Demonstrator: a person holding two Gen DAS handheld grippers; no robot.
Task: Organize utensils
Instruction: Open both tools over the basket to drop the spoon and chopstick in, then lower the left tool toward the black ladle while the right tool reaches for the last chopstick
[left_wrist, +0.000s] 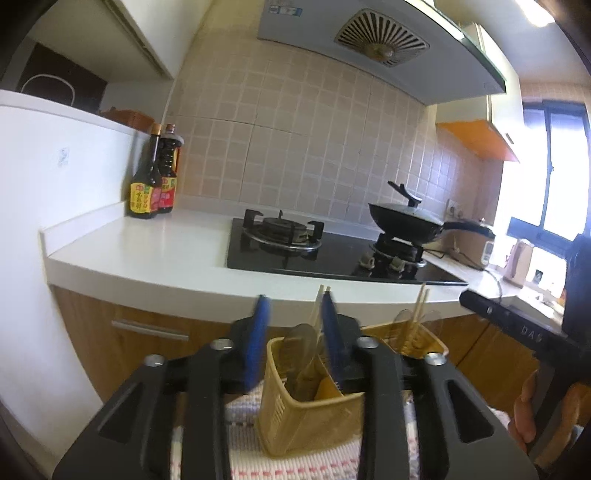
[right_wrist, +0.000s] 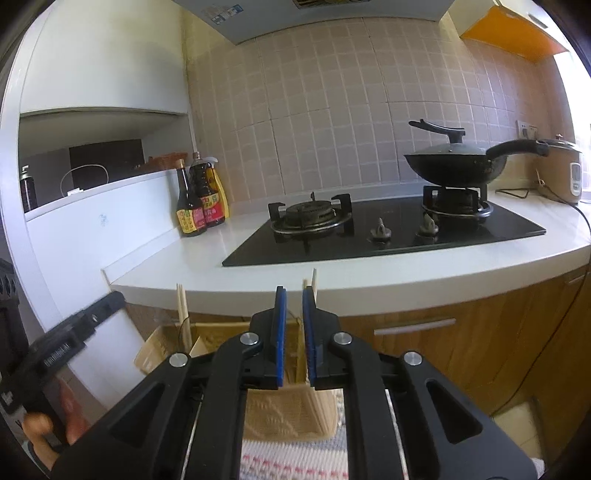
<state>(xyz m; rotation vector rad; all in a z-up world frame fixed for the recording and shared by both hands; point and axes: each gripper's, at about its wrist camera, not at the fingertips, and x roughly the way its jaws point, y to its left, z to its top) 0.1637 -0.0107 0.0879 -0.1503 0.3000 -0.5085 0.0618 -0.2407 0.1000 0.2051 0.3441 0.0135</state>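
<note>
You hold both claws slightly nose-down over the yellow utensil basket (left_wrist: 310, 410) on the striped mat (left_wrist: 295, 461): left claw (left_wrist: 295, 314) partly open, empty; right claw (right_wrist: 293, 306) narrowly open, empty, chopsticks (right_wrist: 314, 282) just beyond.

chopsticks (left_wrist: 420, 306) in holder (left_wrist: 303, 417) on mat (left_wrist: 295, 461), before counter (left_wrist: 147, 254)

The basket (left_wrist: 295, 417) is yellow perforated plastic, matt. The chopsticks (left_wrist: 421, 306) look like pale wood. The mat (left_wrist: 295, 465) under it is woven cloth. The desk (right_wrist: 207, 254) is smooth white, the hob (right_wrist: 388, 236) glossy black glass.
</note>
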